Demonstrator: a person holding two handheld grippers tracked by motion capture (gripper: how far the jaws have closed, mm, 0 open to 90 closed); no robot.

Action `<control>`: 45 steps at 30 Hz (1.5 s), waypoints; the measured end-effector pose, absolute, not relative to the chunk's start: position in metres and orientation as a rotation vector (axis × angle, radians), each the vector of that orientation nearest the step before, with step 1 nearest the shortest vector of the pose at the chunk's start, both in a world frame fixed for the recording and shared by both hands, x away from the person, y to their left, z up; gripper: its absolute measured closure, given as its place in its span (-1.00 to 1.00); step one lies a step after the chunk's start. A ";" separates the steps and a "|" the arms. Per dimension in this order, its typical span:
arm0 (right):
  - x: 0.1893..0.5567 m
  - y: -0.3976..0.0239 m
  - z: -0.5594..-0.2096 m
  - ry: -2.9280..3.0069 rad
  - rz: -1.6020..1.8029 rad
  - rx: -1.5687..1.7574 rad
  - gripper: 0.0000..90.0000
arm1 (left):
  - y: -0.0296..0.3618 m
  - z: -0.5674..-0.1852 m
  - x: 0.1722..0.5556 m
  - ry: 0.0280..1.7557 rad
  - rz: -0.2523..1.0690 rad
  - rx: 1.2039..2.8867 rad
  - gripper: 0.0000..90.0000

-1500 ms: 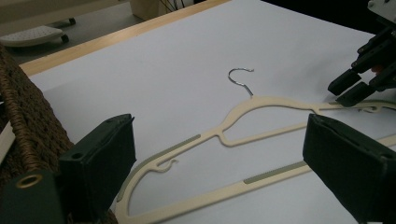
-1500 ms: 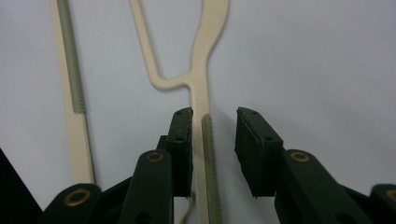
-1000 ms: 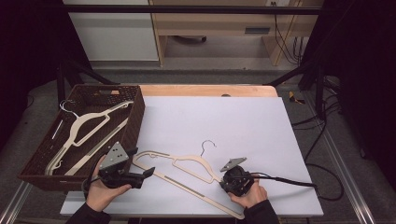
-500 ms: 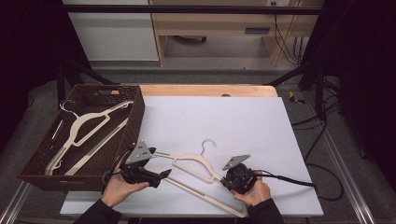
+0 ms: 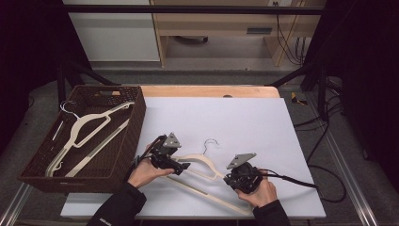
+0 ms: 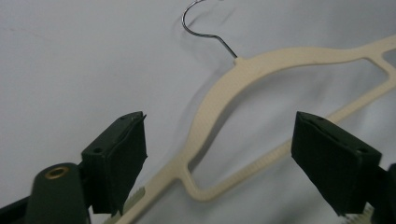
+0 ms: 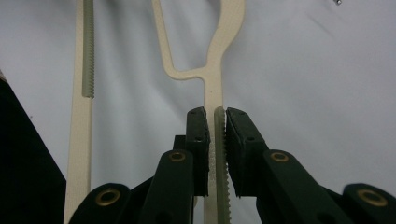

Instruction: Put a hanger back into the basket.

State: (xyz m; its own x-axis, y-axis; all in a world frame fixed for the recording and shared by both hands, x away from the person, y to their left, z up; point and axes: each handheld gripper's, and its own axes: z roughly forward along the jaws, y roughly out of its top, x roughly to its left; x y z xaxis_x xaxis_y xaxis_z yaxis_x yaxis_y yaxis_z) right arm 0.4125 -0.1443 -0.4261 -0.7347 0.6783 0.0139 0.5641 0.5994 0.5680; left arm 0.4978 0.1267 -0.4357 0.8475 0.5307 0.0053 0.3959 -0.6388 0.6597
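Clamping one shoulder end of the cream plastic hanger with a wire hook (image 5: 203, 165), the right gripper (image 7: 215, 140) points level above the white table (image 5: 244, 117). The left gripper (image 6: 219, 158), jaws wide but just closing, straddles the hanger's other shoulder without touching. No legible writing.
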 end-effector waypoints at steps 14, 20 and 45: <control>0.410 -0.147 -0.416 2.597 0.871 1.018 0.78 | 0.116 -0.457 0.524 0.662 0.185 2.434 0.00; 0.411 -0.149 -0.415 2.596 0.904 0.991 0.77 | 0.117 -0.461 0.528 0.655 0.172 2.470 0.25; 0.413 -0.160 -0.409 2.563 0.935 1.003 0.65 | 0.134 -0.406 0.475 0.411 0.311 2.504 0.74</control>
